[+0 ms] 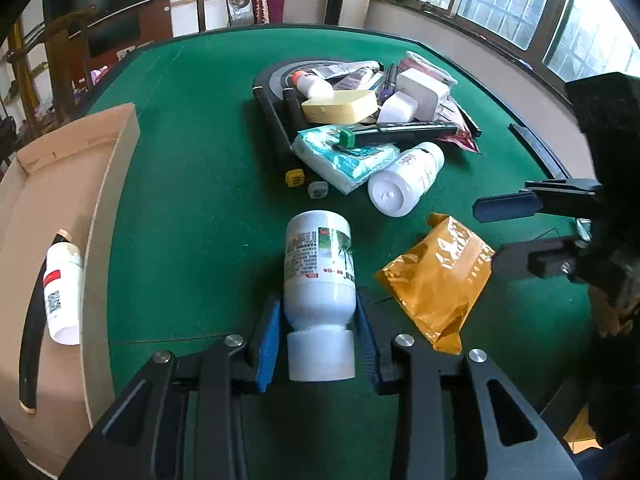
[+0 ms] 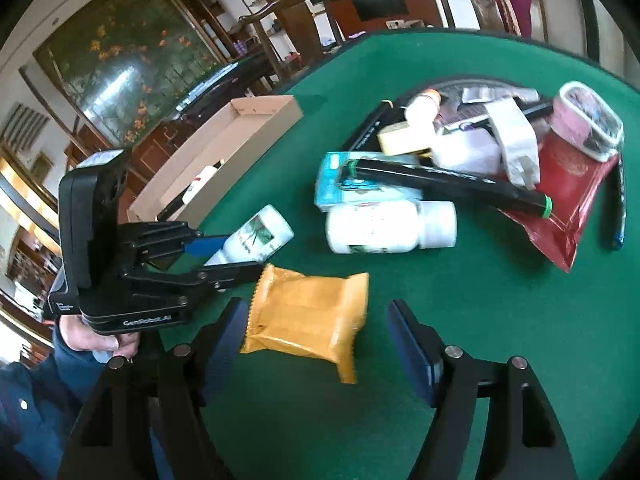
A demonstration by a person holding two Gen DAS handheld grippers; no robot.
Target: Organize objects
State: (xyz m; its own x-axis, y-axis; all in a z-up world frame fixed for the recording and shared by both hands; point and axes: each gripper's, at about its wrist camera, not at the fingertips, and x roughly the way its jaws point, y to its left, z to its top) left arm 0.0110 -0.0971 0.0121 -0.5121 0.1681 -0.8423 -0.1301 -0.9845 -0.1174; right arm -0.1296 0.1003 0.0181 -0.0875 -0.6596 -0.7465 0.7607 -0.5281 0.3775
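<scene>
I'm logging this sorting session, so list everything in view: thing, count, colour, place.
table: one, green, under everything
box: one, tan cardboard, at the table's edge, holding a small white bottle
bottles: two, white; one in the left gripper, one lying by the pile
packet: one, orange, between the right gripper's fingers, untouched
tissue pack: one, teal and white, front of pile
marker: one, black with green cap, on the tissue pack
pile: sponge, markers, tubes, red pouch
left gripper: shut on a bottle
right gripper: open
</scene>
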